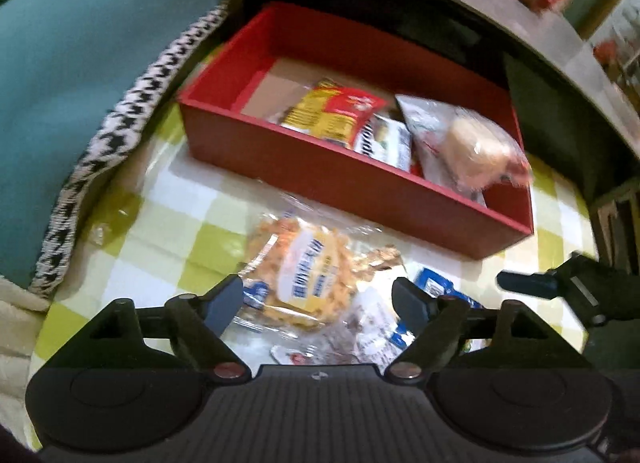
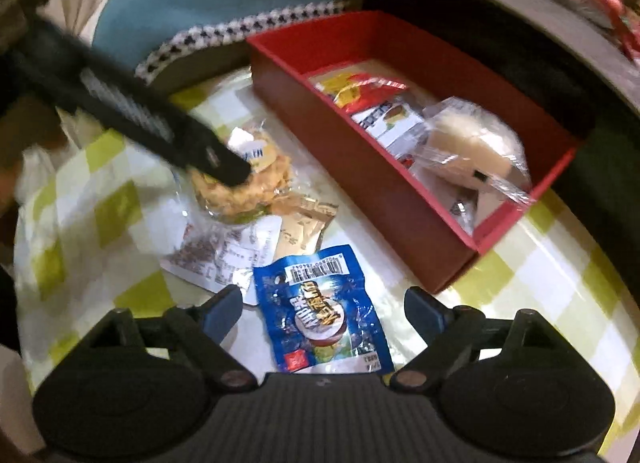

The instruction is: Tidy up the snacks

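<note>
A: Checked the left gripper [image 1: 318, 299]?
B: Hung over the loose snacks on the green-and-white checked tablecloth [image 1: 132, 271], jaws spread, nothing pinched. Straddled the clear-wrapped crispy cracker pack [image 1: 304, 267], pads apart from the wrapper as far as could be told. Too blurred to say more.
A: And the right gripper [image 2: 323, 309]?
B: Also spread wide, nothing gripped. Framed the blue snack pouch [image 2: 322, 315], which lay flat on the cloth, barcode end away from the camera. No pad pressed on it.
A: Anything else loose on the cloth?
B: A small gold foil packet [image 2: 304, 223] just beyond the pouch, partly under a white packet with brown print [image 2: 224, 251]. Both beside the cracker pack, all bunched together toward the near edge of the table.
A: Where was the red box [image 2: 360, 183]?
B: Behind the loose pile, toward the far edge of the table, set at a slant, next to a dark ledge [image 1: 520, 15]. Held a yellow-and-red bag [image 1: 336, 111], then a white packet with dark lettering [image 1: 390, 141], then a clear-wrapped pale bun [image 1: 476, 147] leaning at one end. Other end showed bare cardboard floor.
A: Beyond the table?
B: Teal cushion [image 1: 100, 43] with houndstooth trim [image 1: 120, 135] along its edge.
</note>
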`<state>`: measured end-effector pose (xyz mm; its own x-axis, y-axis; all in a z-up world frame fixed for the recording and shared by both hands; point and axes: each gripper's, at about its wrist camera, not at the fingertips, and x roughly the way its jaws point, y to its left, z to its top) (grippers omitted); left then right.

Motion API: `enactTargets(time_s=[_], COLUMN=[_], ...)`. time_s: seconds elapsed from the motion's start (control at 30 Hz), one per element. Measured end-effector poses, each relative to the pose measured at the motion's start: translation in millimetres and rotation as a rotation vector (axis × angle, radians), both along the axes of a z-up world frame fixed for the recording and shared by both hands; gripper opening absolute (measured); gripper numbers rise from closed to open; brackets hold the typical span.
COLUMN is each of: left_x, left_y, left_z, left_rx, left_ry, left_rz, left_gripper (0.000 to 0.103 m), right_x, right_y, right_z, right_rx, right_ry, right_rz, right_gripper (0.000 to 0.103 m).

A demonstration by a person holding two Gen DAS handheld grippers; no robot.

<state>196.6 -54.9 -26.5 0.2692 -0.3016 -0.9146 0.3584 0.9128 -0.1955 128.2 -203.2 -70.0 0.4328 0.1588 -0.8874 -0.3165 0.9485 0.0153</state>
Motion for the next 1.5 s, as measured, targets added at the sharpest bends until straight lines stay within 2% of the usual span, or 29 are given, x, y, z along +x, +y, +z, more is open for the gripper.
enactTargets(time_s=[0.13,0.23,0.3,0.4,0.5,0.57,0.63,0.73,0.8,0.87,0.9,0.97,1.13,1.2,1.33,1.5], left_x=[5,5,4,9,15,16,21,28,30,33,36,37,28,22,10,-2], left_y=[-1,-10,-16,-19,-19,-19,-19,-26,-34,-36,-30,-26,-21,-18,-12,-8], left_z=[-4,-13,-18,-20,-20,-22,-22,-31,-43,-57,-59,-55,-51,-46,-30,-22], left_rx=[0.027,0.059,0.081,0.095,0.078,0.116,0.117,0.073,0.120,0.176,0.149,0.169,0.173,0.151,0.138,0.124], left_ry=[0.014,0.027,0.032,0.014,0.026,-0.005,-0.016,0.043,0.058,0.087,0.097,0.088,0.091,0.089,0.047,0.039], left_rz=[-0.028,-0.070,-0.093,-0.063,-0.060,-0.025,-0.006,-0.065,-0.079,-0.073,-0.033,-0.013,-0.018,-0.021,-0.035,-0.052], left_gripper=[0.089,0.090,0.094,0.096,0.097,0.097,0.097,0.101,0.101,0.100,0.099,0.086,0.083,0.083,0.082,0.082], right_x=[9,8,6,7,6,4,4,5,8,8,8,6,3,3,-5,-15], right_y=[3,12,15,14,9,6,2,-3,-9,-7,-8,-8,-9,-7,-4,-1], right_z=[-21,-30,-30,-26,-26,-24,-22,-18,-13,-13,-12,-8,4,7,17,25], right_rx=[0.011,-0.064,-0.072,-0.058,-0.050,-0.038,-0.017,0.017,0.043,0.036,0.035,0.037,0.038,0.041,0.076,0.096], right_ry=[0.071,0.073,0.071,0.060,0.063,0.062,0.065,0.069,0.073,0.065,0.061,0.054,0.018,0.006,-0.018,-0.036], right_rz=[0.027,0.030,0.019,-0.020,-0.059,-0.069,-0.077,-0.090,-0.106,-0.117,-0.121,-0.132,-0.174,-0.194,-0.222,-0.253], right_gripper=[0.097,0.097,0.092,0.083,0.082,0.082,0.081,0.081,0.081,0.081,0.081,0.081,0.081,0.081,0.081,0.080])
